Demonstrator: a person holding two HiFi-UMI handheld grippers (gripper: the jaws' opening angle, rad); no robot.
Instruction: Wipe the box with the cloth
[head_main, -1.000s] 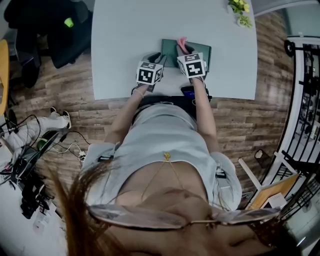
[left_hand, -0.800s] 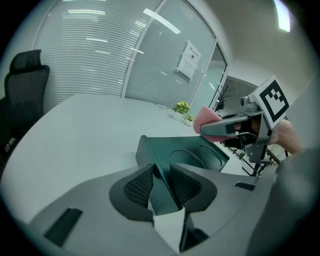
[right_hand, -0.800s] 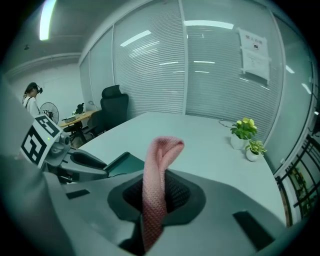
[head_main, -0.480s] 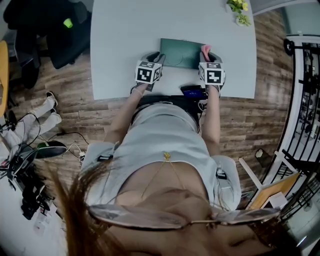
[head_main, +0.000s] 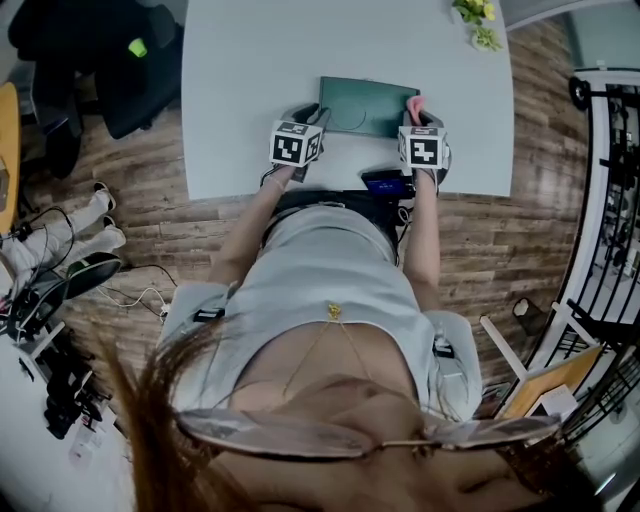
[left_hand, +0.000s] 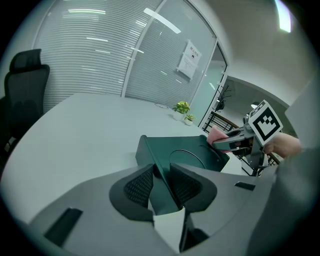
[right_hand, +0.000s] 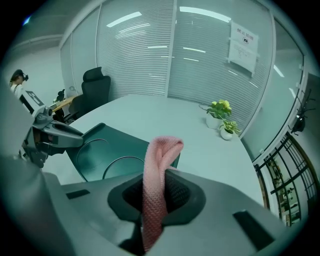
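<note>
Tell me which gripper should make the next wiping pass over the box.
Right. The right gripper grips the pink cloth at the right end of the box, probably ready to sweep across. The left gripper clamps the box at its left corner, steadying it.

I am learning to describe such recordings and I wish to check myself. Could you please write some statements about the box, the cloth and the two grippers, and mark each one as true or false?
1. The left gripper is shut on an edge of the green box. True.
2. The right gripper holds a pink cloth in its jaws. True.
3. The cloth lies spread flat on the middle of the box. False: it is pinched in the right gripper, at the box's right end in the head view.
4. The small plants touch the box. False: they stand apart, near the table's far edge.
5. The table is dark wood. False: it is white.
</note>
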